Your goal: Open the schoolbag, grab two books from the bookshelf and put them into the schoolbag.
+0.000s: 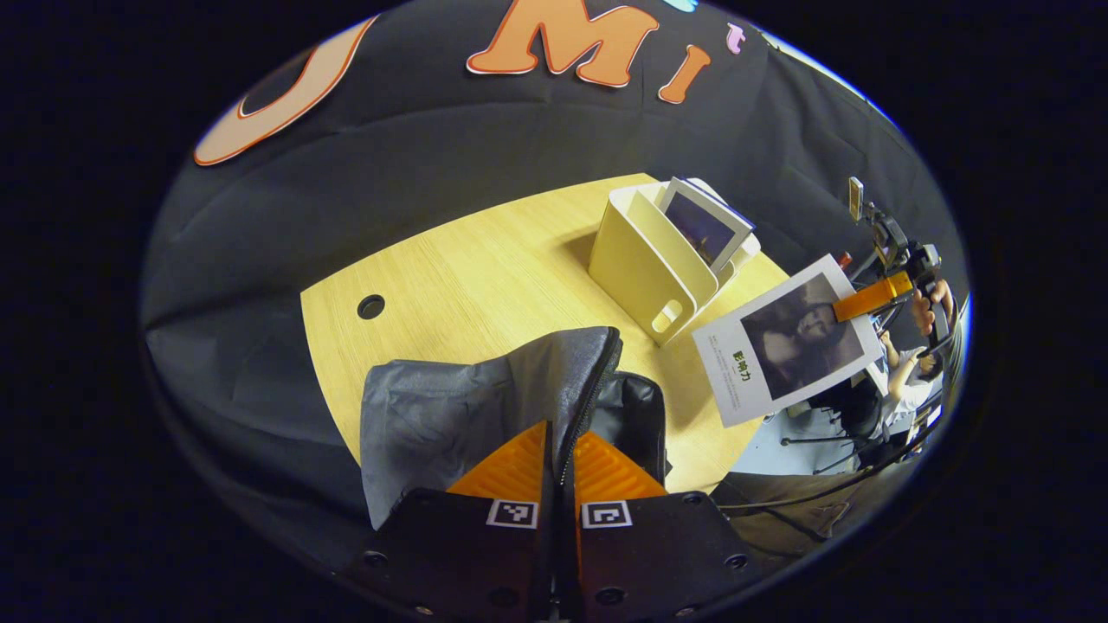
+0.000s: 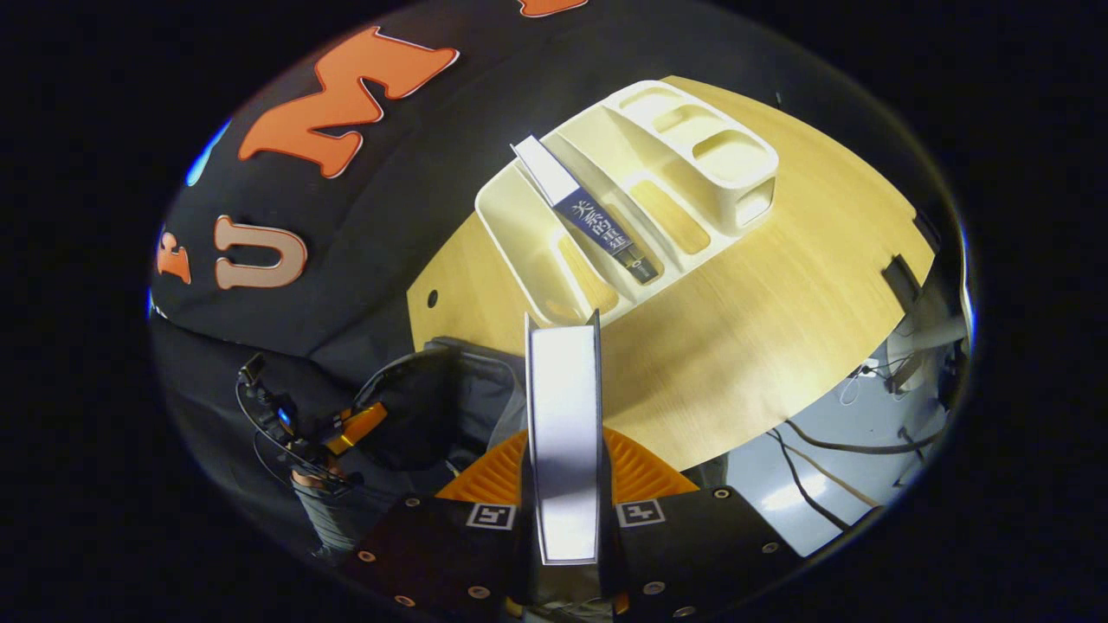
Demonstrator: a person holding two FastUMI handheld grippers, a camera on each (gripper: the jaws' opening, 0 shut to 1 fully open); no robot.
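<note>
Two grippers are working over a wooden table (image 1: 485, 268). In the left gripper view, the left gripper (image 1: 559, 472) is pinching the zipper edge of the grey schoolbag (image 1: 450, 415) between both fingers, which are standing almost together with only the thin fabric edge between them. The schoolbag is lying at the near edge of the table, its flap raised and its dark interior (image 1: 636, 415) showing just right of the fingers.

In the right gripper view, the right gripper (image 2: 564, 484) is clamping a book (image 2: 564, 433) between both fingers; the book is standing edge-on to the camera, its white page block facing it. In the left gripper view, that same book (image 1: 788, 346) is hanging in the air beyond the right edge of the table, its cover turned toward the camera, with the far-off right gripper (image 1: 870, 298) gripping its upper corner and a hand (image 1: 930, 307) holding that tool.

Beyond the schoolbag, a cream bookshelf (image 1: 649, 268) is standing on the far right part of the table. A second book (image 2: 593, 225) is leaning in one of its slots, spine upward in the right gripper view. A round hole (image 1: 370, 306) is showing in the tabletop on the left.
</note>
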